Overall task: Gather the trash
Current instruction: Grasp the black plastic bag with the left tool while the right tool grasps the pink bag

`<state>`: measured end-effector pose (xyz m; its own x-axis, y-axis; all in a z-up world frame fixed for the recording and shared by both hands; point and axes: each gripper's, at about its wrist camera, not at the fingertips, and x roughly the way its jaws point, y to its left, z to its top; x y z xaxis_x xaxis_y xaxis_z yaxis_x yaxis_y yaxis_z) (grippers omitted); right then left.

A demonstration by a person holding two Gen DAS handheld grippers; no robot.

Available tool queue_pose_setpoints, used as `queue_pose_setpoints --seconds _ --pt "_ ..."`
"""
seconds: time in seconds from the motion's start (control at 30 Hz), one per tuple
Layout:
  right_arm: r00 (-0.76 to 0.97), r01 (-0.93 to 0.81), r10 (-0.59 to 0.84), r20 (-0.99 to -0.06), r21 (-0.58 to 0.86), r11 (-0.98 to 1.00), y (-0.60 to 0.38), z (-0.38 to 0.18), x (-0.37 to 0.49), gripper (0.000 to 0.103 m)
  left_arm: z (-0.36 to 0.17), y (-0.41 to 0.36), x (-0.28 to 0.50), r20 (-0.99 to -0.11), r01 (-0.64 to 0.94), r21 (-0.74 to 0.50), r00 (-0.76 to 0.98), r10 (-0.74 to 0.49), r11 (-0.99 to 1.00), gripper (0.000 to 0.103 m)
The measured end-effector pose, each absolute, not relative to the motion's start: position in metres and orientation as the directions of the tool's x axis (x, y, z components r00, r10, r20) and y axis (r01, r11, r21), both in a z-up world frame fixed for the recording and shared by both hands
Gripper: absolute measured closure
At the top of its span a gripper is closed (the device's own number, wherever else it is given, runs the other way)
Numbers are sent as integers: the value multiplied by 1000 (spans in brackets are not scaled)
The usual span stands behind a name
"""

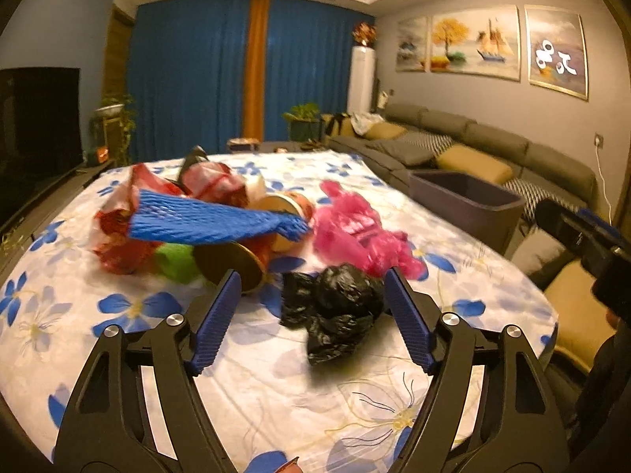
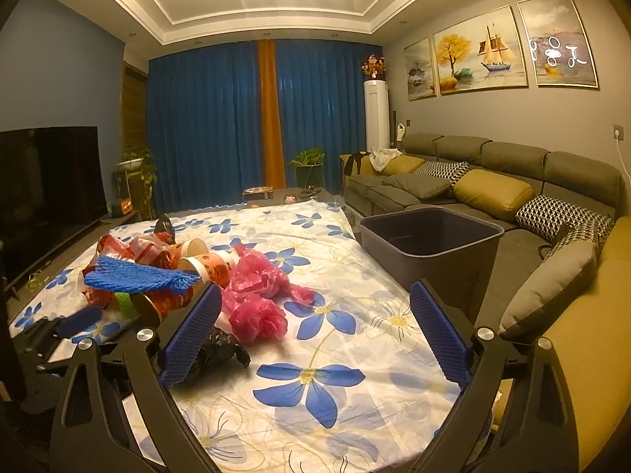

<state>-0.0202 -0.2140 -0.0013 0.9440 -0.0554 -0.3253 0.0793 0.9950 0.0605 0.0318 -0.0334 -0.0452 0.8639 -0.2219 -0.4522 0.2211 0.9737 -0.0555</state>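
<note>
While the right gripper [image 2: 311, 335] is waiting spread and empty, the left gripper [image 1: 313, 315], fingers wide, is needing to straddle the black bag [image 1: 335, 311] squarely before squeezing.

A crumpled black plastic bag [image 1: 335, 315] lies on the flowered table [image 1: 118, 354], nearest of the trash. Just behind it sits a bunched pink bag [image 1: 355, 232], and beside that a heap: blue foam netting [image 1: 213, 220], red wrappers [image 1: 122, 244], and tipped paper cups [image 1: 292, 213]. A grey bin [image 2: 430, 252] stands open at the table's right edge.

Right claw [image 2: 313, 329] partly hides black bag [image 2: 221, 351].
</note>
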Motion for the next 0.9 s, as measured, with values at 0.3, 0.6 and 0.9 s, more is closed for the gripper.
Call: queue_pose_setpoints --seconds 0.3,0.6,0.9 --pt "940 62 -41 -340 53 997 -215 -10 -10 26 -69 -51 65 -563 284 -38 786 -256 958 49" --pt "920 28 -5 -392 54 998 -210 -22 4 38 -88 -47 89 -645 304 -112 701 -302 946 85" --pt "890 -14 46 -454 74 997 -202 -35 28 46 -65 -28 73 -581 294 -163 743 -333 942 101"
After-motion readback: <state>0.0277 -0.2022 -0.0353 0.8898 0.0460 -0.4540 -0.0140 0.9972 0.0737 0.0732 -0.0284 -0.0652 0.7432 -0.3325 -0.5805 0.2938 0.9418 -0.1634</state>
